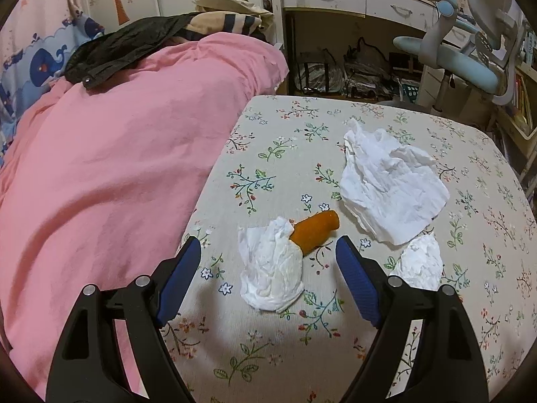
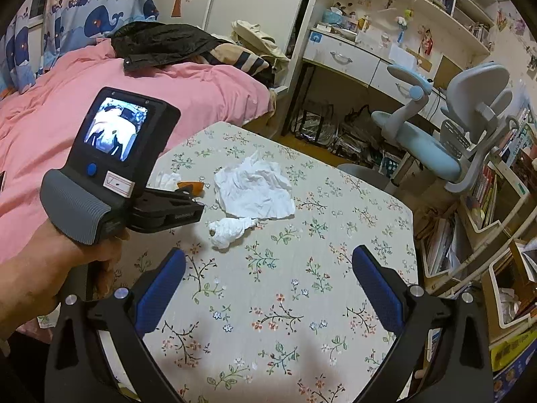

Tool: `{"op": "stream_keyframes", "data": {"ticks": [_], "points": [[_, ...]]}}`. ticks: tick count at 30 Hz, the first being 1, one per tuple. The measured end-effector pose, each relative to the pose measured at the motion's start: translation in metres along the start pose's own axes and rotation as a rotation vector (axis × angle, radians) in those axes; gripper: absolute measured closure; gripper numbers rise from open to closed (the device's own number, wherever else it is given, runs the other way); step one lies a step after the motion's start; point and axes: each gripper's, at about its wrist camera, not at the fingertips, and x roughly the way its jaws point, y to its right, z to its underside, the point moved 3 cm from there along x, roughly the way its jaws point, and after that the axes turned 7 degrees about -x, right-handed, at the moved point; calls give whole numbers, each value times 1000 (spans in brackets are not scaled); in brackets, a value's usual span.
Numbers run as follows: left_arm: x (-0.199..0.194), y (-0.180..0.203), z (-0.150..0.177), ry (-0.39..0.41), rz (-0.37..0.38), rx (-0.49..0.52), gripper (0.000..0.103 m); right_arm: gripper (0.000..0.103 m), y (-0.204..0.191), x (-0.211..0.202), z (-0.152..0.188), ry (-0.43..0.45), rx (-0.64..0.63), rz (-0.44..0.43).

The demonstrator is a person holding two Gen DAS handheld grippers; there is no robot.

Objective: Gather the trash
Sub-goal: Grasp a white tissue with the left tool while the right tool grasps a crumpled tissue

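On the floral-print tablecloth, three crumpled white tissues and an orange peel piece are lying.
The left gripper is being held spread around the nearest tissue wad; the right gripper is being held spread, nothing between.

Floral-cloth tabletop carries crumpled white tissue wad, orange peel piece touching its far right edge. Large flat white tissue sheet behind right; small white tissue ball just before it. Pink quilted bed left of tabletop.
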Motion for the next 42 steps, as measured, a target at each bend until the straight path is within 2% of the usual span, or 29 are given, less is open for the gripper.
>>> {"op": "stream_keyframes", "data": {"ticks": [5, 7, 8, 9, 11, 17, 23, 24, 25, 29, 30, 32, 34, 36, 42], "points": [[3, 0, -1, -7, 19, -2, 24, 8, -1, 2, -1, -1, -4, 0], [4, 0, -1, -15, 40, -2, 32, 8, -2, 3, -2, -2, -4, -2], [5, 1, -1, -26, 55, -1, 44, 8, -2, 5, -2, -3, -4, -5], [7, 1, -1, -49, 83, -3, 64, 8, -3, 6, -2, -5, -1, -10], [9, 1, -1, -83, 121, -10, 86, 8, 1, 15, 1, -27, 26, -36], [-6, -8, -13, -62, 194, -42, 89, 8, 23, 57, 15, -133, 200, -181], [-20, -21, -23, -37, 227, -57, 89, 9, 15, 92, 15, -179, 277, -280], [-21, -24, -25, -36, 230, -61, 89, 13, 12, 96, 14, -185, 289, -294], [-22, -27, -26, -36, 233, -71, 89, 21, 8, 103, 13, -192, 298, -311], [-21, -38, -26, -48, 237, -105, 89, 30, -5, 121, 8, -206, 298, -328], [-21, -38, -25, -50, 237, -109, 89, 35, -9, 126, 6, -208, 296, -329], [-22, -38, -25, -50, 237, -108, 89, 49, -13, 133, 3, -208, 292, -328], [-23, -36, -24, -47, 237, -99, 89, 77, -14, 138, 4, -213, 294, -337], [-25, -35, -22, -43, 234, -88, 89, 88, -14, 139, 6, -209, 306, -351], [-45, -34, -16, -12, 236, -73, 89, 92, -4, 109, 4, -144, 333, -370]]}}
